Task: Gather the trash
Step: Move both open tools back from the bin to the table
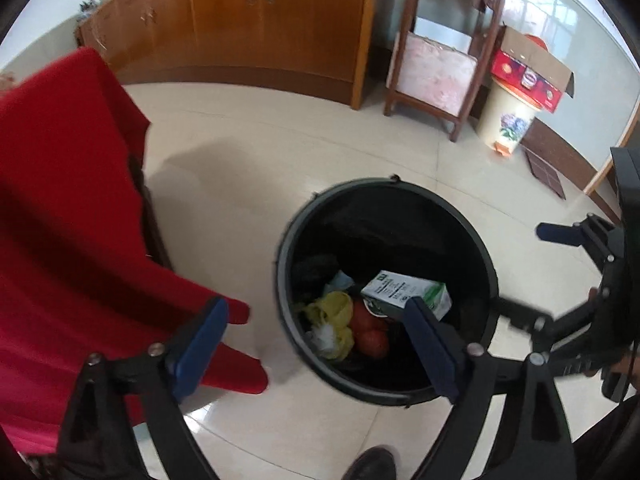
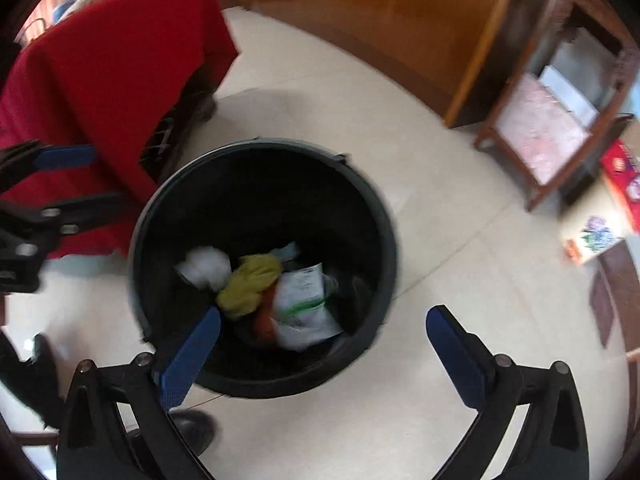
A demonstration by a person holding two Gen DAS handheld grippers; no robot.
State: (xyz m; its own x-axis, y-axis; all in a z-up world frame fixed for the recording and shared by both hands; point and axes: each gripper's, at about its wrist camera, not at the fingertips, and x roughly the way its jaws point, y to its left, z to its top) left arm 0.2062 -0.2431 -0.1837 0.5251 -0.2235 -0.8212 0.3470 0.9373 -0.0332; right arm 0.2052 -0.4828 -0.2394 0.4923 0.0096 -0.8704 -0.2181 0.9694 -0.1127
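while the red cloth [image 1: 68, 208] draped over a table hung just left of the black bin [image 1: 384, 216], both tools hovered above that bin with nothing in them: the left gripper [image 1: 316, 344] spread wide, the right gripper [image 2: 324, 344] equally wide. inside the bin already lay a yellow rag [image 1: 332, 316], a white carton [image 1: 408, 292] and something orange [image 1: 370, 334], so collecting looked largely done, though whether more trash waited elsewhere could not be told. right of the bin stood a wooden chair [image 1: 436, 72] and a cream pail [image 1: 506, 120], well apart, blocking nothing.
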